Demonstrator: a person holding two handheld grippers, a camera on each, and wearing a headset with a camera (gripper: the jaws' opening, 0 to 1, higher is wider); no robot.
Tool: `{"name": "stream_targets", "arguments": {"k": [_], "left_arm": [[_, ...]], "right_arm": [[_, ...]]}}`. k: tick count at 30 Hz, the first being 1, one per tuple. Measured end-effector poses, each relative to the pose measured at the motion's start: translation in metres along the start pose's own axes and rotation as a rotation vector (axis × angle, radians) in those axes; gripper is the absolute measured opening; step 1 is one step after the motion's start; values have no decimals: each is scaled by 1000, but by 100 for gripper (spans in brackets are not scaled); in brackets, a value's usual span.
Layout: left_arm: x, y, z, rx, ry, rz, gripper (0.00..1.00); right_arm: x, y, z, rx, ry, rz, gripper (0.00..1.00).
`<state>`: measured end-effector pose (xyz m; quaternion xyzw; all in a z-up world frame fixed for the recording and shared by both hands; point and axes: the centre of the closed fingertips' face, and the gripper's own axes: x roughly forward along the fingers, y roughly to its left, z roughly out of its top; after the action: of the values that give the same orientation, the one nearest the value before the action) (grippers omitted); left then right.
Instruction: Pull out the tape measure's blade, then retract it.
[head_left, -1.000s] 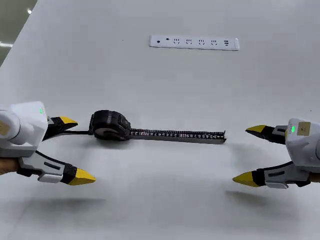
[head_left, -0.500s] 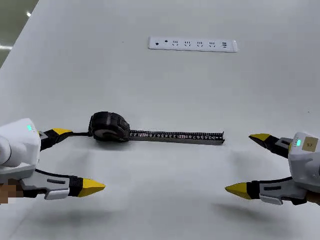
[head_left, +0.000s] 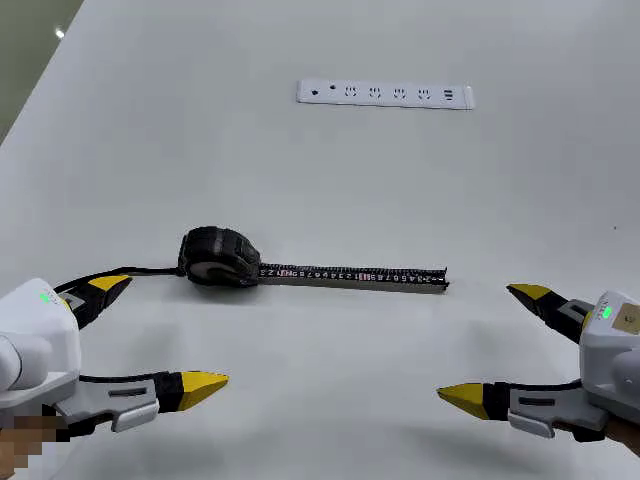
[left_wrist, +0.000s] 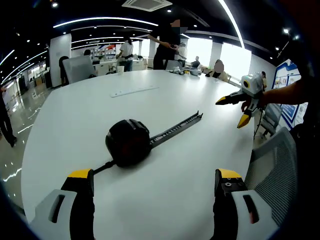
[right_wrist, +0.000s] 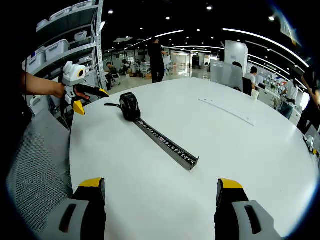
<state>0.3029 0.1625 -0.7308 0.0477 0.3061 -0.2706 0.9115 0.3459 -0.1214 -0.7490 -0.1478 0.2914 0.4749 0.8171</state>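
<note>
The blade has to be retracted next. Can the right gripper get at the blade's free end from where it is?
Probably yes: the right gripper has its jaws open, the blade's free end lies flat ahead of it, and only bare table lies between.

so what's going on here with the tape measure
A person holds a gripper in each hand over a white table. The tape measure lies between them with its blade pulled out flat along the table. The left gripper is near the case end and the right gripper is near the blade tip. Both are open and touch nothing. A power strip lies further back.
</note>
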Motion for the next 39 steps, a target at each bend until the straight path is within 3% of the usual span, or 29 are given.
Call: {"name": "stream_targets", "arguments": {"k": [8, 18, 28, 34, 39], "left_arm": [[-2, -4, -2, -6, -14, 31, 99], [-3, -22, 1, -38, -25, 74, 99], [-8, -30, 5, -51, -29, 107, 99], [-10, -34, 1, -62, -28, 119, 99], [-15, -37, 4, -92, -50, 154, 99]], "right_arm": [[-4, 12, -4, 37, -12, -24, 93], [-7, 26, 3, 102, -41, -74, 93], [-8, 42, 7, 172, -57, -104, 95], [-9, 52, 13, 194, -67, -109, 96], [-9, 53, 19, 228, -82, -129, 98]]}}
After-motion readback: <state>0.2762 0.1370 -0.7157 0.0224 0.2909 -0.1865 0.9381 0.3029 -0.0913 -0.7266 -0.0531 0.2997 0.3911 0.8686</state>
